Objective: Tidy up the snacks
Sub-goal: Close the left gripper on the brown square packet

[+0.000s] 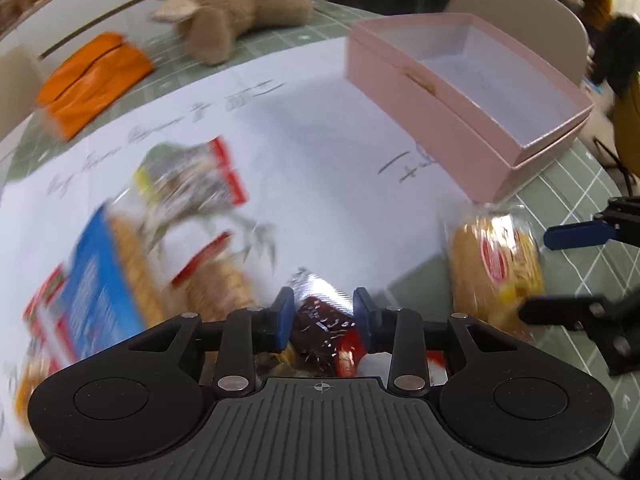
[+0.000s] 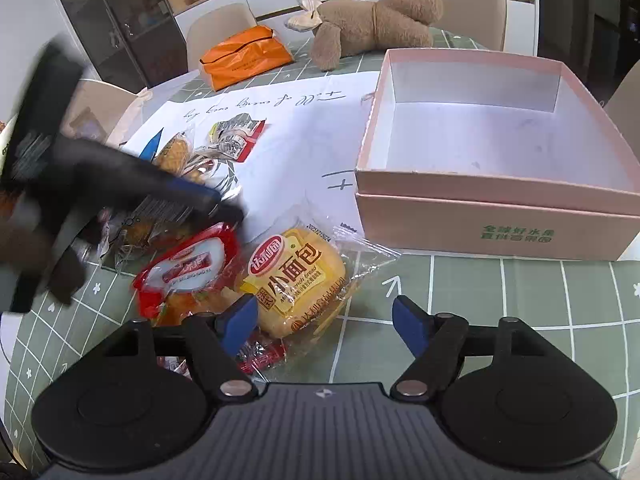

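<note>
My left gripper [image 1: 324, 314] is shut on a dark red foil snack packet [image 1: 320, 322], held just above the table's near edge. In the right wrist view it is a blurred black shape [image 2: 224, 206] over the snack pile. A yellow bread packet [image 2: 296, 280] [image 1: 496, 264] lies on the green mat by the front of the pink box [image 2: 480, 216] [image 1: 440, 120], which has nothing in it. My right gripper [image 2: 326, 316] [image 1: 536, 276] is open, its left finger over the bread packet's edge and its pads not pressing on it. A red-and-white packet [image 2: 192, 268] lies left of the bread.
Several more snack packets, one of them blue [image 1: 100, 300], lie on a white sheet with writing [image 2: 304, 140]. A brown plush toy [image 2: 372, 20] and an orange pouch [image 2: 244, 56] sit at the table's far side. Beige chairs stand around the table.
</note>
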Demonstrator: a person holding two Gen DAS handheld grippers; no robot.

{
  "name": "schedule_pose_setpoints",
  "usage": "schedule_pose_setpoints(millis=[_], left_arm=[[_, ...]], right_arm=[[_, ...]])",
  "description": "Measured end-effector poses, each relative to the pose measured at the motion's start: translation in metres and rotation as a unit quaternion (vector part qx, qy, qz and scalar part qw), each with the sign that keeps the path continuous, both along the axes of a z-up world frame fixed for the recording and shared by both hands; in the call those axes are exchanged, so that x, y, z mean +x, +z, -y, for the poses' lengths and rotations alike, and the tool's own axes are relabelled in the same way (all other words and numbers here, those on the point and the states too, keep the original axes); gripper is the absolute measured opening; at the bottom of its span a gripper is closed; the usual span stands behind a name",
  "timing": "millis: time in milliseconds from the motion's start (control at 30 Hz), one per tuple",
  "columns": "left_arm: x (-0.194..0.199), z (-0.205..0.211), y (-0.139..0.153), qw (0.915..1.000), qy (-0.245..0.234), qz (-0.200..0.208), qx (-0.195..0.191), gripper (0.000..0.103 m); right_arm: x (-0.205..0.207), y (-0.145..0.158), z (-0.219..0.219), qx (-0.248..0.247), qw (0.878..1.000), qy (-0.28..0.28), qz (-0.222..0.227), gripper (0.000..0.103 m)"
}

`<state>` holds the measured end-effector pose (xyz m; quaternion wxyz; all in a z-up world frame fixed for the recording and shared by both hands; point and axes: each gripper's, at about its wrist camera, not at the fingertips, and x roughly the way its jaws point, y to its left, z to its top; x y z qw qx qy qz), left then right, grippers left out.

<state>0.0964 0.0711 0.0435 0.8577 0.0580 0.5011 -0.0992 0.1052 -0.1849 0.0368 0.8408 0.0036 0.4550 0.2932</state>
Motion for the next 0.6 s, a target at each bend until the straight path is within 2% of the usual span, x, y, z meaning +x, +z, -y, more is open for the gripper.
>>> schedule_pose_setpoints(millis=[67,100,133,200,233,300,333,433,500,600], left_arm=[[-0.017,-0.009,0.011,0.9988,0.043,0.01,-0.022,0.037],[-0.023,-0.018,0.017,0.9956,0.081,0.008,-0.047,0.037],[-0.024,-0.027,0.021,0.9906,0.114,-0.002,-0.076,0.035],[-0.027,-0.044,0.024,0.972,0.179,-0.033,-0.149,0.036],[-0.026,-0.047,0.022,0.9635,0.198,-0.049,-0.173,0.036],[-0.02,-0.047,0.016,0.9525,0.222,-0.071,-0.196,0.036],[-0.016,-0.044,0.013,0.9517,0.228,-0.072,-0.193,0.036],[-0.002,-0.03,0.005,0.9583,0.231,-0.064,-0.155,0.035],[0.005,-0.015,0.004,0.9689,0.203,-0.05,-0.133,0.037],[0.01,0.01,0.004,0.9873,0.136,-0.037,-0.073,0.04]], right_arm=[[-0.001,-0.002,0.001,0.001,1.0,0.001,-0.003,0.076],[-0.001,-0.003,0.001,0.002,1.0,0.0,-0.003,0.076],[-0.002,-0.004,0.002,0.002,1.0,-0.001,-0.004,0.076],[-0.004,-0.004,0.004,0.003,1.0,-0.002,-0.006,0.076],[-0.005,-0.005,0.004,0.004,1.0,-0.004,-0.007,0.076],[-0.008,-0.007,0.006,0.006,1.0,-0.007,-0.005,0.077],[-0.009,-0.007,0.006,0.004,1.0,-0.009,-0.003,0.077],[-0.016,-0.007,0.005,-0.008,1.0,-0.007,0.004,0.077],[-0.022,-0.007,0.005,-0.02,1.0,-0.005,0.013,0.077],[-0.031,-0.008,0.005,-0.036,0.999,-0.009,0.03,0.079]])
